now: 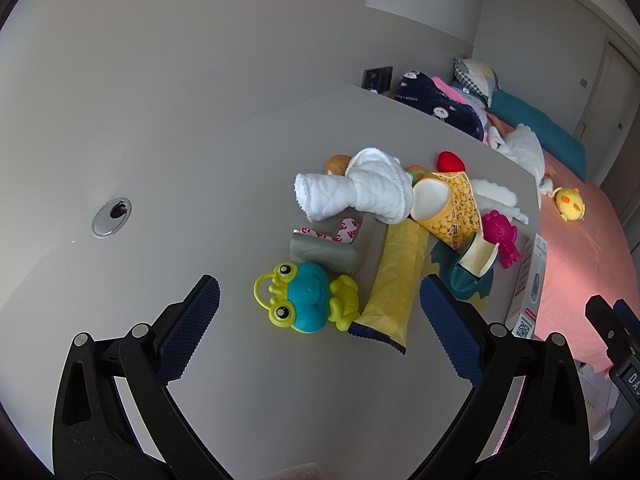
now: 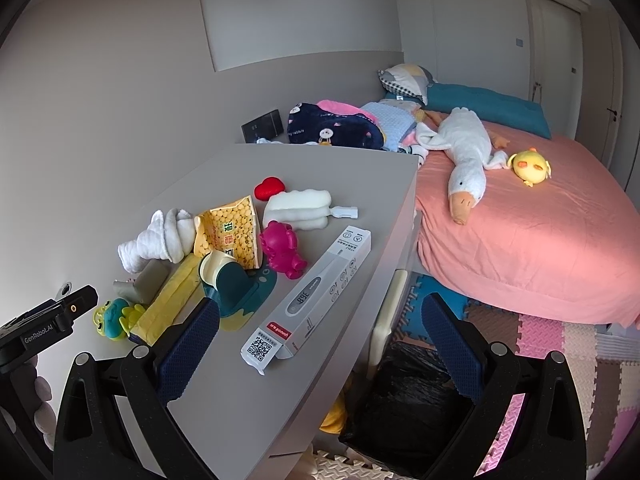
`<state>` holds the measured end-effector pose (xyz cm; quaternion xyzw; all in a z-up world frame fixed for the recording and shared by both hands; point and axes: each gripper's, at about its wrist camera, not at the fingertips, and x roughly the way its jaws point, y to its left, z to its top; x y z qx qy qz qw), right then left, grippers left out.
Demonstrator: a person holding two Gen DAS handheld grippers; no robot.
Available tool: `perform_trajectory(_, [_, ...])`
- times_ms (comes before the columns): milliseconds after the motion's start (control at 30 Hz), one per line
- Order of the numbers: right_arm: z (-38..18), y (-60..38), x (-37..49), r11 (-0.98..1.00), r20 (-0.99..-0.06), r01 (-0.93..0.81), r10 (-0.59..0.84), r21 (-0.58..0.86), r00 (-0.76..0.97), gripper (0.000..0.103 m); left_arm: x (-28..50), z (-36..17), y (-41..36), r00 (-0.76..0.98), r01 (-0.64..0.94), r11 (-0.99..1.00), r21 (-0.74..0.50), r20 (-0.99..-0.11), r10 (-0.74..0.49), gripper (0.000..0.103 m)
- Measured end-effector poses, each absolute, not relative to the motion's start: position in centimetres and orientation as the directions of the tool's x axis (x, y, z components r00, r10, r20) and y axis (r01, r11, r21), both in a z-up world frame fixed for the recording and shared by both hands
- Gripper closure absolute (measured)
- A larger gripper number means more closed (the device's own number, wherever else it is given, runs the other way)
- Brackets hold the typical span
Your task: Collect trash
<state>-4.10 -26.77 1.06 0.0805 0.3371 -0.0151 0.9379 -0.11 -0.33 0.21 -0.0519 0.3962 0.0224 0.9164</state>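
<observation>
A grey table (image 1: 192, 184) holds a heap of items. A yellow snack bag (image 1: 452, 204) lies open beside a long yellow wrapper (image 1: 394, 280); both also show in the right wrist view, the bag (image 2: 232, 232) and the wrapper (image 2: 168, 304). A white thermometer box (image 2: 312, 292) lies near the table's right edge and shows in the left wrist view (image 1: 528, 284). My left gripper (image 1: 320, 304) is open and empty, just short of a frog toy (image 1: 308, 296). My right gripper (image 2: 320, 328) is open and empty above the box's near end. A black-lined bin (image 2: 408, 404) stands on the floor below.
Also on the table are a rolled white cloth (image 1: 356, 188), a pink toy (image 1: 500, 236), a red heart (image 2: 270, 188), a grey foam corner piece (image 1: 332, 248) and a teal holder (image 2: 236, 284). A pink bed (image 2: 540, 232) with plush toys lies to the right.
</observation>
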Motion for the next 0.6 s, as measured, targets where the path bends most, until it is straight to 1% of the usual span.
perform_trajectory(600, [1.15,-26.94,-4.18,0.987,-0.634,0.083,0.024,0.138,0.773,0.003,-0.27,0.35,-0.20,0.678,-0.087,0.993,-0.084,-0.735,-0.003,0.006])
